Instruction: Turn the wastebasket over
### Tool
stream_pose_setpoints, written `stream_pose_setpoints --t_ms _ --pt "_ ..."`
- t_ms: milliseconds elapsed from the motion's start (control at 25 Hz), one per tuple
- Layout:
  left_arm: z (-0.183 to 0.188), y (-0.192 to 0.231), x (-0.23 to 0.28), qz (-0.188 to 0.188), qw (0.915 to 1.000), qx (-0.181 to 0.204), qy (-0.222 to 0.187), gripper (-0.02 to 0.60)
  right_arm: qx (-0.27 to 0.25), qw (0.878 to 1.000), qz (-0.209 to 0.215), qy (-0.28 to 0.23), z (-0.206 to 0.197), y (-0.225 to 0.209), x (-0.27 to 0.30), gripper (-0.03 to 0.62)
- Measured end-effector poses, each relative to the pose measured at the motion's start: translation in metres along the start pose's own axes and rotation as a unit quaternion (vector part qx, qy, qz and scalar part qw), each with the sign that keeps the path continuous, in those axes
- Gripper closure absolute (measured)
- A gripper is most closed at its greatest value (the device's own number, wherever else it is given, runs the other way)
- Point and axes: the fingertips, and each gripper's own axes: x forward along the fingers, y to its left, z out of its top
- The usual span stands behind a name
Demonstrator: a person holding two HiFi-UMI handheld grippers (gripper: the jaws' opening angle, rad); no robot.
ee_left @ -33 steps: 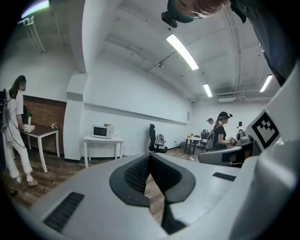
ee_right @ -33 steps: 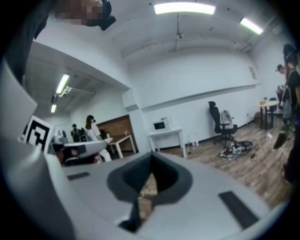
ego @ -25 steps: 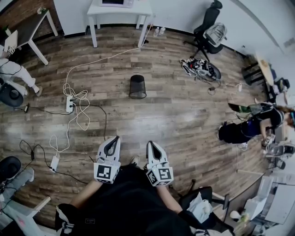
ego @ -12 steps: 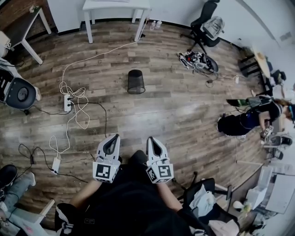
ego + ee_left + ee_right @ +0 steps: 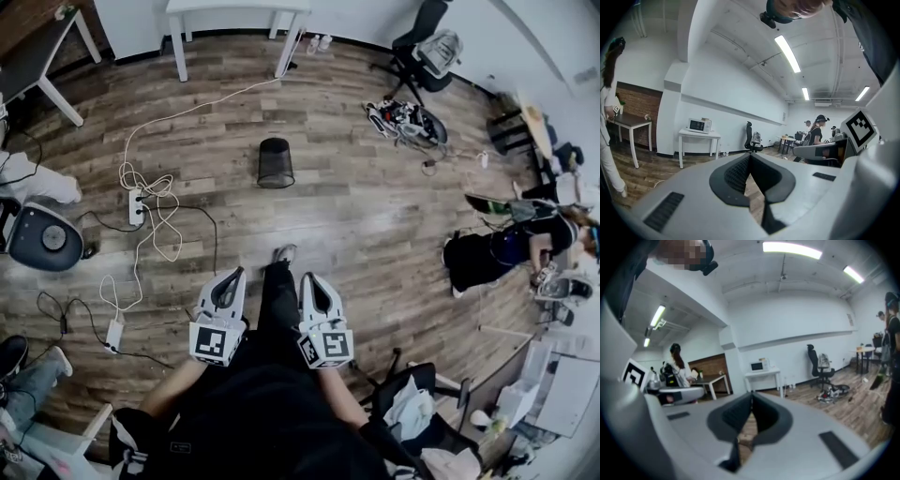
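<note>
Item: wastebasket point(image 5: 276, 164), black mesh, apparently upright on the floor point(image 5: 375, 225), well ahead of me. My left claw point(image 5: 234, 275) and right claw point(image 5: 307, 279): both closed, empty. Approach, grip and overturning all remain.

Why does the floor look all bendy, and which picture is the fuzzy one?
Head view: the wide lens bends the wooden floor toward the edges, yet the wastebasket looks sharp. Right gripper view: the fuzziest, soft all over, even the right gripper with its jaws closed. Left gripper view: clearer, with bright ceiling lights and dark rounded corners.
</note>
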Motion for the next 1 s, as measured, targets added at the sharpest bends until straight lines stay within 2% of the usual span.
stream_pose_setpoints --t_ms 200,440,600,880,1000 --pt "0.002 0.020 0.035 0.017 0.9998 0.009 0.005 0.549 0.001 1.000 0.010 -0.001 0.007 -0.022 0.043 0.562" --pt "0.010 0.034 0.102 0.032 0.9992 -0.004 0.023 0.549 -0.005 1.000 0.020 -0.002 0.036 -0.071 0.100 0.562" --pt "0.021 0.034 0.159 0.029 0.9989 0.027 0.023 0.549 -0.012 0.999 0.033 0.008 0.050 -0.108 0.139 0.562" --pt "0.024 0.021 0.249 0.057 0.9975 0.001 0.042 0.549 -0.012 0.998 0.059 0.034 0.058 -0.181 0.201 0.562" --pt "0.031 0.019 0.281 0.072 0.9967 -0.005 0.035 0.549 -0.007 0.996 0.073 0.045 0.057 -0.208 0.224 0.562"
